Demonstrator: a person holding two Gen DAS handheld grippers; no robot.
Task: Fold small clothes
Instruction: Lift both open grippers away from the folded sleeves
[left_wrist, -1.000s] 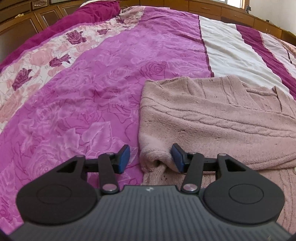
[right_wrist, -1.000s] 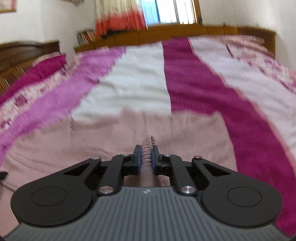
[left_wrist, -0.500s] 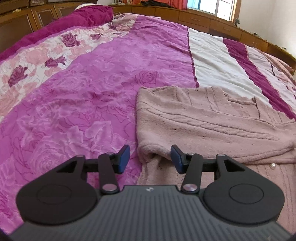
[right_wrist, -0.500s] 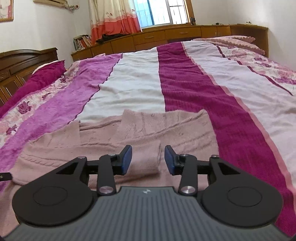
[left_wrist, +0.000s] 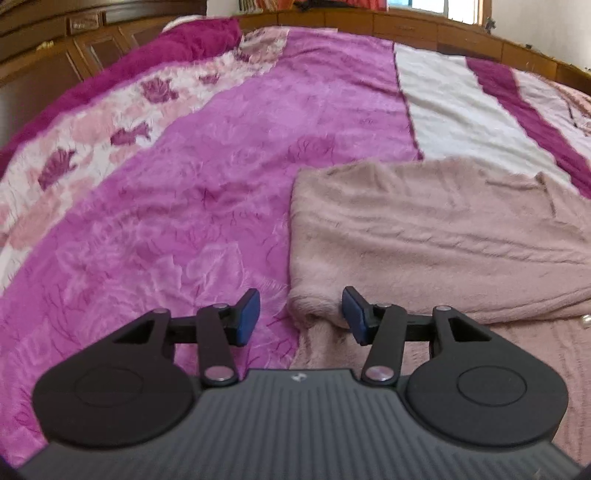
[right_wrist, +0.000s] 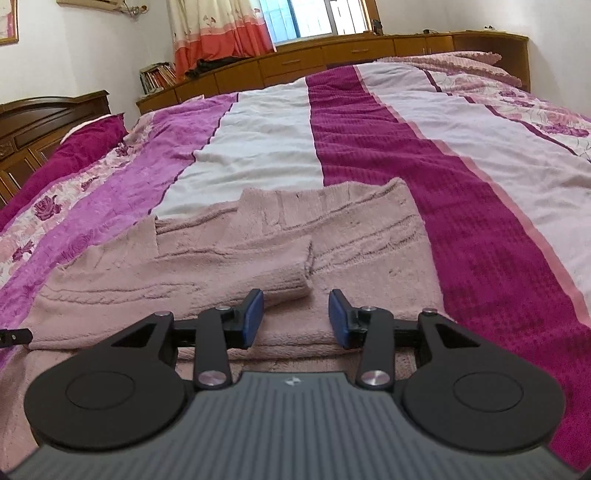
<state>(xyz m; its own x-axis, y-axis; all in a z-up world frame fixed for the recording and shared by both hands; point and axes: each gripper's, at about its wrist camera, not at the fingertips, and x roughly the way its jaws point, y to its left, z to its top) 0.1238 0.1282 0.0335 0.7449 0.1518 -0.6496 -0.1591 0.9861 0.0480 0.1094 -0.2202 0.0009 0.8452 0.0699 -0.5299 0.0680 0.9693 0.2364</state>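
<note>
Tilting downward over the bed (right_wrist: 480, 229), both tools hovered low above a dusty-pink knitted cardigan (right_wrist: 229, 258) spread flat on the striped and floral bedspread (left_wrist: 184, 206). The right tool (right_wrist: 295, 317) had just been opening; its blue pads stood apart with nothing pressed between them, a folded-over sleeve cuff (right_wrist: 288, 277) lying just beyond its left pad. The left tool (left_wrist: 300, 317) was likewise released, jaws parted, with the garment's rolled near-left corner (left_wrist: 314, 306) resting between the pads, close to the right one. Wooden cabinets (right_wrist: 332, 59) lined the far wall.
</note>
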